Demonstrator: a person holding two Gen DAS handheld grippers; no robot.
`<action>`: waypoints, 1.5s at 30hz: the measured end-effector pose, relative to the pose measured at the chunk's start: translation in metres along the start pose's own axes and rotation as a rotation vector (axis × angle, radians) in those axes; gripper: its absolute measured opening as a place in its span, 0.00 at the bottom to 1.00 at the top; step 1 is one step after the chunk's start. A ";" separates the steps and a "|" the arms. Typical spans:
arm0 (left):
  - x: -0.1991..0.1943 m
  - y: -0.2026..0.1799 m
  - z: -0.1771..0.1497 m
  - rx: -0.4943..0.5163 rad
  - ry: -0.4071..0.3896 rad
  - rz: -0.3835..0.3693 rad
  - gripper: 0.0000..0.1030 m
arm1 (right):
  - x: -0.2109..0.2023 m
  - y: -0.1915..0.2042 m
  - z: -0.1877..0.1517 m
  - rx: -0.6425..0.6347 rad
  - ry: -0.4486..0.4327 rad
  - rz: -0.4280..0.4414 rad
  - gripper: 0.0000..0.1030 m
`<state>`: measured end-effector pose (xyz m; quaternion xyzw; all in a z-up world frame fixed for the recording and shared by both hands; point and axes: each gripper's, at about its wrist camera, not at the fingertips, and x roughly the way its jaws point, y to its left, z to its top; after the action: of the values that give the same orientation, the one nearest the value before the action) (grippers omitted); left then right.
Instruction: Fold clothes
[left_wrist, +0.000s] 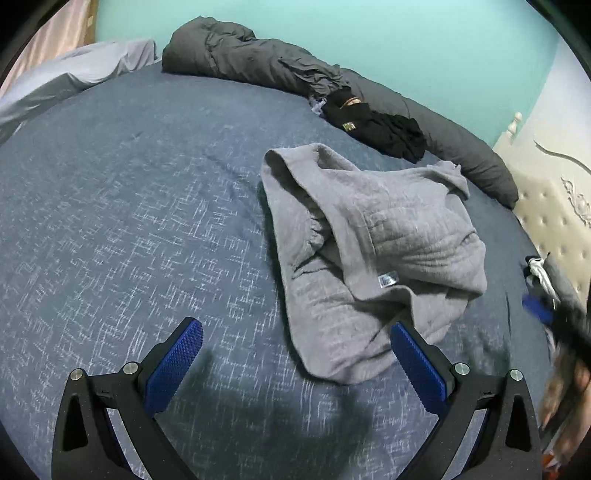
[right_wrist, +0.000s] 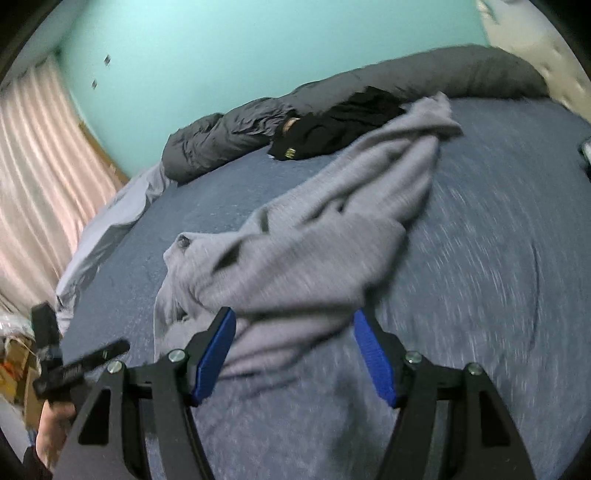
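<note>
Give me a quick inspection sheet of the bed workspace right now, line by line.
Surface: blue bedspread, lightly rumpled.
Job's things: grey sweatshirt crumpled, unfolded; black garment bunched beyond it.
Clutter: dark grey duvet rolled along the far edge; pale sheet at one corner.
Grippers: left gripper open, empty; right gripper open, jaws straddling the sweatshirt, view blurred.
Cables: nothing seen.
Surroundings: turquoise wall, pink curtain, cream tufted headboard.

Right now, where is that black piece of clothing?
In both views the black garment lies at the bed's far edge, against the rolled dark grey duvet, just beyond the crumpled grey sweater.
</note>
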<state>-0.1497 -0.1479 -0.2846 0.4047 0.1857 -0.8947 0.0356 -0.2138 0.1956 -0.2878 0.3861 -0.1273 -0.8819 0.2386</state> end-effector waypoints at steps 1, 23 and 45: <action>0.003 -0.001 0.001 0.002 0.004 0.002 1.00 | -0.003 -0.004 -0.006 0.008 -0.005 0.003 0.66; 0.059 -0.084 -0.023 0.242 0.145 -0.099 0.40 | -0.017 -0.066 -0.054 0.161 -0.065 0.035 0.66; 0.027 -0.037 -0.031 0.225 0.116 -0.151 0.06 | -0.004 -0.071 -0.059 0.182 -0.043 -0.015 0.66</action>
<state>-0.1533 -0.0997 -0.3122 0.4422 0.1161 -0.8850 -0.0883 -0.1913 0.2560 -0.3541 0.3879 -0.2092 -0.8766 0.1930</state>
